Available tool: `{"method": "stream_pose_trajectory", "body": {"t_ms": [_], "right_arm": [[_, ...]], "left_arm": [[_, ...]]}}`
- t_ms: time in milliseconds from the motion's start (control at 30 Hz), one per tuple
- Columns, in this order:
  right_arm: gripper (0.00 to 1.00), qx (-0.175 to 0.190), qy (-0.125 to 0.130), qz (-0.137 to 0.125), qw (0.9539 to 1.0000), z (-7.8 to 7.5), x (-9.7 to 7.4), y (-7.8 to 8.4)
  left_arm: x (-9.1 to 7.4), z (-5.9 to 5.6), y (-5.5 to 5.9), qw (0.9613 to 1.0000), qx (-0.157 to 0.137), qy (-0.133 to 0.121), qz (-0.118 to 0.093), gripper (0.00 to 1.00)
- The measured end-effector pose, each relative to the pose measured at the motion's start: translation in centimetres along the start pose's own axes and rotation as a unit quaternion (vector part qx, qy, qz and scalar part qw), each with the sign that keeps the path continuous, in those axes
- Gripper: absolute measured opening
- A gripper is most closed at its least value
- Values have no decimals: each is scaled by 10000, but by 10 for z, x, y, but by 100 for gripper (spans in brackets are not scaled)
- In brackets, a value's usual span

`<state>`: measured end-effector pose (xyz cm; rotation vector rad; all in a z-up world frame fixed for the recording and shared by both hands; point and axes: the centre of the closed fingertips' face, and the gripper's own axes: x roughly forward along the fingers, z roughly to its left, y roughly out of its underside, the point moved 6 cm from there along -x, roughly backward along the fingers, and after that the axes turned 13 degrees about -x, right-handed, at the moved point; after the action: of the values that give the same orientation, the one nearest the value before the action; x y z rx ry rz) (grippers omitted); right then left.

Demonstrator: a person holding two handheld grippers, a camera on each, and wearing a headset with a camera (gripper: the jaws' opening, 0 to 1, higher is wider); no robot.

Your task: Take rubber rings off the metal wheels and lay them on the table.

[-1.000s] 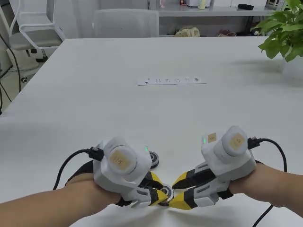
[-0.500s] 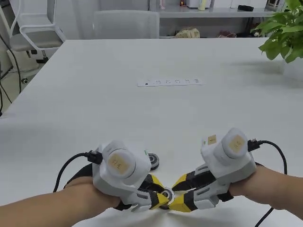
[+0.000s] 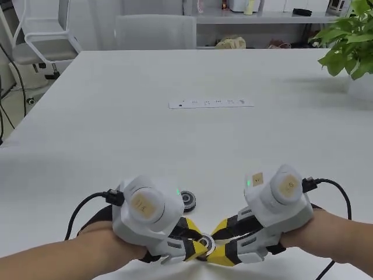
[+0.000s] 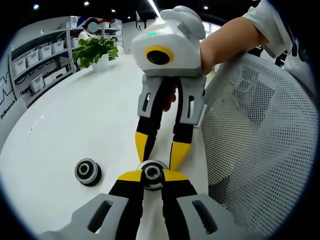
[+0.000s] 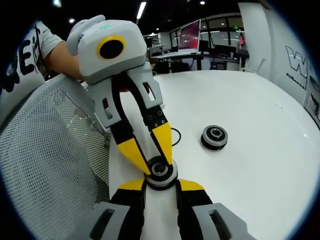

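Observation:
A small metal wheel (image 3: 204,243) with a black rubber ring round its rim is held just above the white table's (image 3: 175,140) near edge, pinched from both sides. My left gripper (image 3: 195,247) is shut on it; in the left gripper view the wheel (image 4: 152,174) sits between my yellow fingertips. My right gripper (image 3: 219,254) meets it from the opposite side and is shut on the same wheel (image 5: 161,173). A second wheel (image 3: 187,200), ring still on, lies flat on the table just behind the left gripper; it also shows as the loose wheel (image 4: 88,171) and the loose wheel (image 5: 214,137).
A flush socket strip (image 3: 211,103) sits mid-table. A potted plant (image 3: 347,41) stands at the far right corner. Chairs (image 3: 154,29) line the far edge. A mesh chair back (image 4: 255,125) is close behind the near edge. A black cable (image 3: 87,204) trails from the left gripper.
Both grippers, still joined on the wheel, have drifted slightly toward me and the table's near edge. The loose wheel has not moved.

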<state>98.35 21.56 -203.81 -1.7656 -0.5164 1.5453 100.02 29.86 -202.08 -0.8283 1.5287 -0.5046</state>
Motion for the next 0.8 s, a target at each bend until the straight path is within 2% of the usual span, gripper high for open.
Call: {"method": "stream_pose_trajectory", "body": {"t_ms": [67,100,167,400,533,600,800], "right_arm": [[19,-127,6,97,9999,0,0,2],[17,-329,23,136,9994,-1,0,2],[17,-155,20,105,9998,0,-1,2],[15,-245,15,122,9996,0,-2,3],[9,-226,-25,159,9996,0,-5,6],[3,-220,-25,171,9996,0,-6,8],[2,-41,-35,132,9999,-1,-6,8]], "left_arm": [[0,0,0,10000,3,2,-8,9],[0,0,0,10000,-1,3,-12,9],[0,0,0,10000,-7,2,-19,9],[0,0,0,10000,-17,6,-36,9],[0,0,0,10000,-15,8,-41,9],[0,0,0,10000,-19,8,-43,9],[0,0,1,10000,-21,2,-48,9]]}}
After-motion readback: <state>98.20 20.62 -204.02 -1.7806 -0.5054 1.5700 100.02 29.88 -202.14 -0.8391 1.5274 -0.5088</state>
